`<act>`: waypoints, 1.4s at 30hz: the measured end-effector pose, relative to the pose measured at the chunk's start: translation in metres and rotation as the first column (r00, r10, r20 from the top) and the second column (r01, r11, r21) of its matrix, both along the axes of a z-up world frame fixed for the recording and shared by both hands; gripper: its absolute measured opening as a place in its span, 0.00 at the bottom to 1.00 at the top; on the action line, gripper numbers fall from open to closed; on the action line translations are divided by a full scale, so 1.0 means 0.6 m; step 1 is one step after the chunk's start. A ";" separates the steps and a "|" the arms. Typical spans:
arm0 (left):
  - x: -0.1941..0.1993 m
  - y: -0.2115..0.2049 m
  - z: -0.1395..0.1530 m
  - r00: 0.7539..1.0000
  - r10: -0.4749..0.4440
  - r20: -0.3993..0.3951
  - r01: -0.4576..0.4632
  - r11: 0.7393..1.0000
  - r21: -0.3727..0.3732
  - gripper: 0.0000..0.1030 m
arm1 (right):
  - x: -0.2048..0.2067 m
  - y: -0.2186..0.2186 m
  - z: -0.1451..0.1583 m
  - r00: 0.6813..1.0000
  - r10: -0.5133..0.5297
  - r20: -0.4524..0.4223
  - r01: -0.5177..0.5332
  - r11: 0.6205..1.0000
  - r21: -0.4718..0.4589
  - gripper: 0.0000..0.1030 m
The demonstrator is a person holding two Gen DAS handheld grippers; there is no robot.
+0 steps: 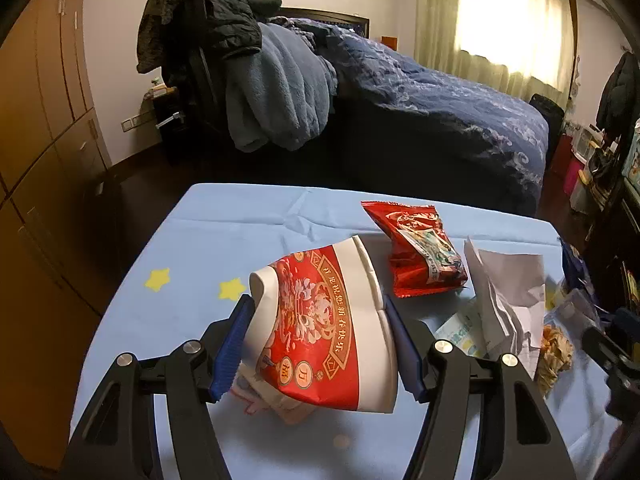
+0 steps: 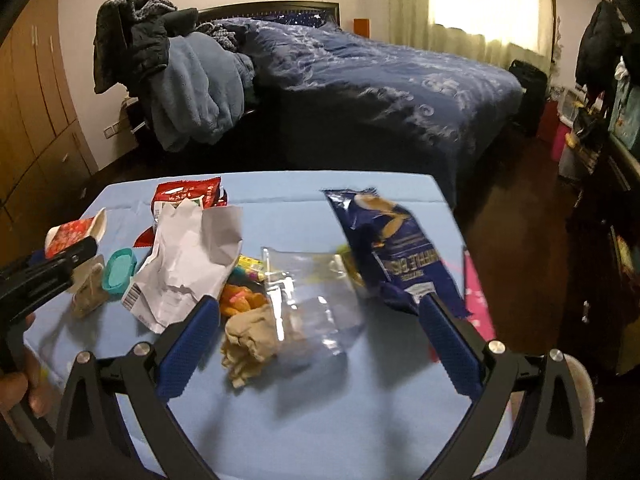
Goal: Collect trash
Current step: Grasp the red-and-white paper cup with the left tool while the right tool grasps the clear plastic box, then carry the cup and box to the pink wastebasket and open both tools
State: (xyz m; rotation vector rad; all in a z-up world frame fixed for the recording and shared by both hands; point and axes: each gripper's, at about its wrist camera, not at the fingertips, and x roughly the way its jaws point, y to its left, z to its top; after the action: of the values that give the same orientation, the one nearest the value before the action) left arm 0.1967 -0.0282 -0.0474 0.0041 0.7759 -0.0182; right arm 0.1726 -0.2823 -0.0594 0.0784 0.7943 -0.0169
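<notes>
The left tongs [image 1: 316,344] are clenched on a red and white paper cup [image 1: 320,320], one blue pad on each side of its wall. The cup lies tilted on its side at the near left of the tabletop [image 1: 240,216], its mouth pointing to the far side. It looks empty, so it is probably very light, but the thin wall is soft and can fold under a hard squeeze; a hold across the middle of the body, as now, seems safest.

The right tongs [image 2: 320,344] are released and wide, with nothing gripped. Just beyond them lie a beige crumpled tissue [image 2: 248,344] and a clear plastic bag [image 2: 316,300], both limp and slippery. Farther away are a crumpled white paper [image 2: 188,264], a dark blue snack bag [image 2: 388,240] and a red snack bag [image 1: 416,252].
</notes>
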 end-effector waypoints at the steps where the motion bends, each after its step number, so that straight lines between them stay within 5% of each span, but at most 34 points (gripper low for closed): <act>1: -0.004 0.002 0.002 1.000 0.002 0.004 -0.002 1.000 -0.002 0.63 | 0.005 -0.001 -0.003 1.000 -0.002 -0.010 0.002 1.000 0.013 0.89; 6: -0.021 0.011 0.009 1.000 0.007 0.019 -0.007 1.000 -0.020 0.63 | 0.028 -0.009 -0.026 0.997 0.003 -0.083 0.003 0.997 0.072 0.46; 12: -0.040 0.015 0.018 0.999 0.009 0.034 -0.008 1.000 -0.028 0.63 | -0.007 0.019 -0.010 1.000 0.024 -0.010 -0.025 0.999 -0.034 0.44; 17: -0.065 0.023 0.034 0.998 0.015 0.057 -0.013 0.999 -0.035 0.63 | -0.056 0.062 0.031 0.993 0.066 0.101 -0.043 0.976 -0.214 0.44; 22: -0.101 0.035 0.056 0.996 0.023 0.086 -0.018 0.998 -0.060 0.63 | -0.123 0.116 0.082 0.954 0.156 0.257 -0.015 0.880 -0.475 0.44; 24: -0.114 0.040 0.064 0.995 0.027 0.096 -0.020 0.997 -0.074 0.63 | -0.150 0.148 0.086 0.925 0.204 0.322 0.049 0.776 -0.629 0.44; 26: -0.128 0.044 0.069 0.994 0.028 0.104 -0.019 0.996 -0.086 0.63 | -0.174 0.184 0.070 0.895 0.298 0.331 0.075 0.632 -0.771 0.44; 27: -0.132 0.047 0.072 0.994 0.030 0.106 -0.020 0.996 -0.091 0.63 | -0.182 0.189 0.070 0.889 0.326 0.321 0.051 0.626 -0.778 0.44; 30: -0.148 0.054 0.078 0.993 0.032 0.114 -0.020 0.994 -0.104 0.64 | -0.189 0.169 0.099 0.893 0.368 0.259 -0.145 0.780 -0.608 0.40; 32: -0.159 0.058 0.080 0.992 0.039 0.118 -0.026 0.994 -0.108 0.64 | -0.181 0.168 0.098 0.913 0.319 0.255 -0.088 0.764 -0.639 0.41; 35: -0.171 0.064 0.083 0.991 0.040 0.124 -0.026 0.993 -0.111 0.64 | -0.178 0.127 0.118 0.927 0.317 0.201 -0.220 0.894 -0.390 0.41; 42: -0.198 0.058 0.089 0.991 0.021 0.133 -0.005 0.993 -0.117 0.64 | -0.207 0.069 0.128 0.946 0.281 0.164 -0.276 0.960 -0.051 0.41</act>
State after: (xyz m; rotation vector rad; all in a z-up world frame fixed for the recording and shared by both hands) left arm 0.0779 0.0063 0.0059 -0.1094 0.6399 -0.0505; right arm 0.0482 -0.2408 0.0172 -0.0587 0.6281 0.2442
